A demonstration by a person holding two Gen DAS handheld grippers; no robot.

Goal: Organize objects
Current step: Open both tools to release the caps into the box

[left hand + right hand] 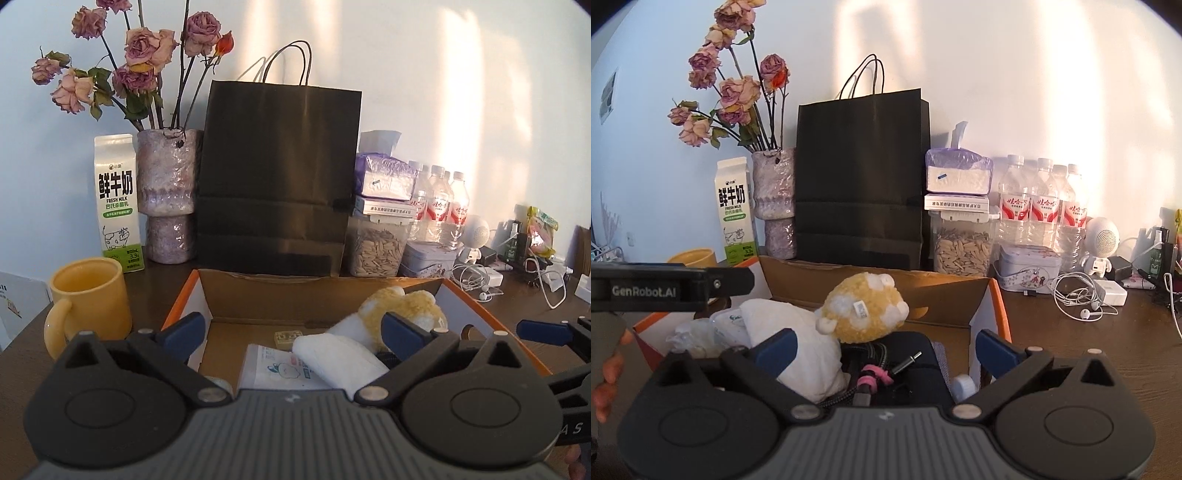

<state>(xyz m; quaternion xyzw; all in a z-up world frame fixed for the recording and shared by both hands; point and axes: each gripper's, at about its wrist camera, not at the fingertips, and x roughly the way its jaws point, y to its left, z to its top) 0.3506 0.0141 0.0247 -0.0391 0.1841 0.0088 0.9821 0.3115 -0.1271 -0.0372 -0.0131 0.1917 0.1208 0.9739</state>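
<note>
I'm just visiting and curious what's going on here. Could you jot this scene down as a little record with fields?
Setting: dark wooden table against a pale wall
Left claw: open, holding nothing, above the box
Right claw: open, holding nothing, above the box
Box: open cardboard box with orange edging
In the box: yellow plush toy, white folded cloth, dark cable with pink tie
Beside the box: yellow mug
Behind the box: milk carton, vase of dried roses, black paper bag, water bottles
</note>
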